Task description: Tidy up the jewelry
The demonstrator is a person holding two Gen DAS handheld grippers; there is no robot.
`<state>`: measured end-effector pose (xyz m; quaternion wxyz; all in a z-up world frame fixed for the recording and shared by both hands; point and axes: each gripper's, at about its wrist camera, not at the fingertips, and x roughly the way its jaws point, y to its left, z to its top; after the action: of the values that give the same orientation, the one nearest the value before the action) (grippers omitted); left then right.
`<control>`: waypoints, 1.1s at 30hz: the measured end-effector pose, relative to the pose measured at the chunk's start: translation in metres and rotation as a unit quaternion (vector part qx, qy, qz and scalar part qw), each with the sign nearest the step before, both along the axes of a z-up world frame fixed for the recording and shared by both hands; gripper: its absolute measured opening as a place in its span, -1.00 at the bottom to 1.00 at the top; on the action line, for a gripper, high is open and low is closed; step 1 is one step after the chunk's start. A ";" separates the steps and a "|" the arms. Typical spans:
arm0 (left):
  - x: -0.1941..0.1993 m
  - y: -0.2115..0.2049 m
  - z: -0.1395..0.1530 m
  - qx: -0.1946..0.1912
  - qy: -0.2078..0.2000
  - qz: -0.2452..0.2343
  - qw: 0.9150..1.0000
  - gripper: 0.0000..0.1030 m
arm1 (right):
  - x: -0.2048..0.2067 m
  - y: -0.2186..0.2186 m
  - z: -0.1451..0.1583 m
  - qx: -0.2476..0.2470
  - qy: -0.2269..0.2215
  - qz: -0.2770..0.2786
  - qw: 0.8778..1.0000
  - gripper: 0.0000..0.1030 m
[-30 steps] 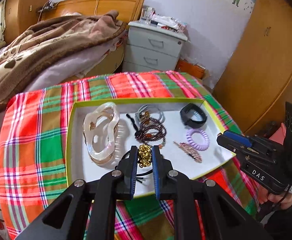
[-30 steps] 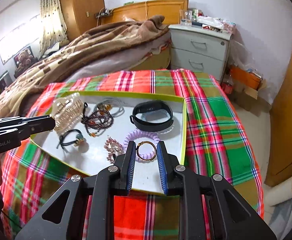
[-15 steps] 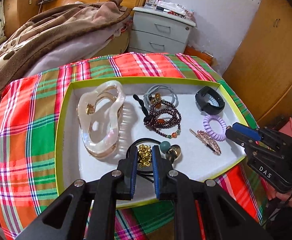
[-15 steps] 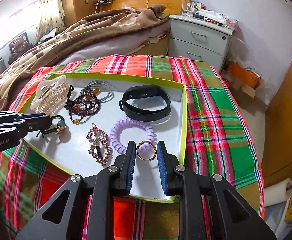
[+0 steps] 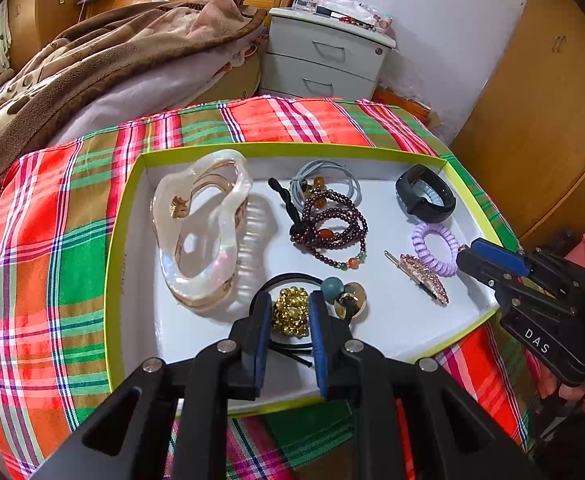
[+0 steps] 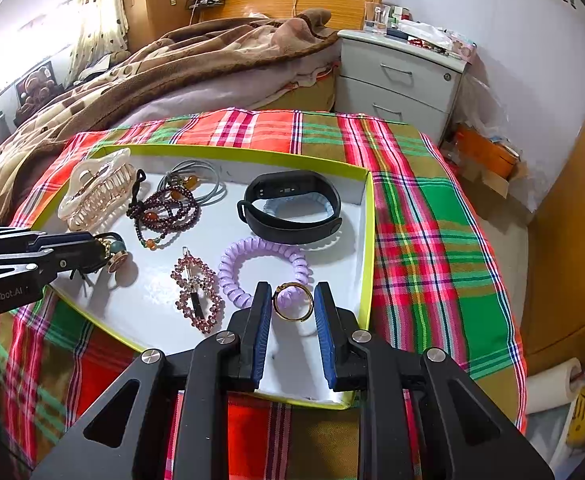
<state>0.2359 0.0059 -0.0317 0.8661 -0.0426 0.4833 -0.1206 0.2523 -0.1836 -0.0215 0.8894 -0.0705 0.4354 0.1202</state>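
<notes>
A white tray with a lime-green rim [image 5: 292, 147] lies on the plaid cloth. My left gripper [image 5: 289, 296] is low over its near part. Its jaws are opening, and a gold bead cluster [image 5: 290, 316] lies between the pads with slim gaps on both sides. A black hair tie with a teal bead [image 5: 332, 288] lies right beside it. My right gripper [image 6: 292, 290] is shut on a thin gold ring [image 6: 288, 318] above the tray's near right corner [image 6: 368, 240]. In the right wrist view the left gripper [image 6: 98, 250] reaches in from the left.
The tray also holds a pearly hair claw [image 5: 204, 232], a dark beaded bracelet [image 5: 332, 232], a black fitness band [image 5: 426, 196], a lilac spiral tie [image 5: 436, 248] and a pink rhinestone clip [image 5: 422, 276]. A bed with a brown blanket [image 5: 112, 60] and a white nightstand [image 5: 324, 60] stand behind.
My left gripper has come down to the tray floor with the gold cluster, and its jaws have widened. The right gripper still holds the ring and sits slightly closer to the tray.
</notes>
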 end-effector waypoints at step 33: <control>-0.096 -0.012 0.055 0.080 -0.111 0.091 0.986 -0.08 | -0.092 0.012 0.052 0.062 -0.099 -0.043 0.992 -0.20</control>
<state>0.1402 -0.0062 0.0236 0.9222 -0.0031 0.3867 -0.0060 0.1605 -0.1718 0.0303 0.9352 -0.0079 0.3395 0.1008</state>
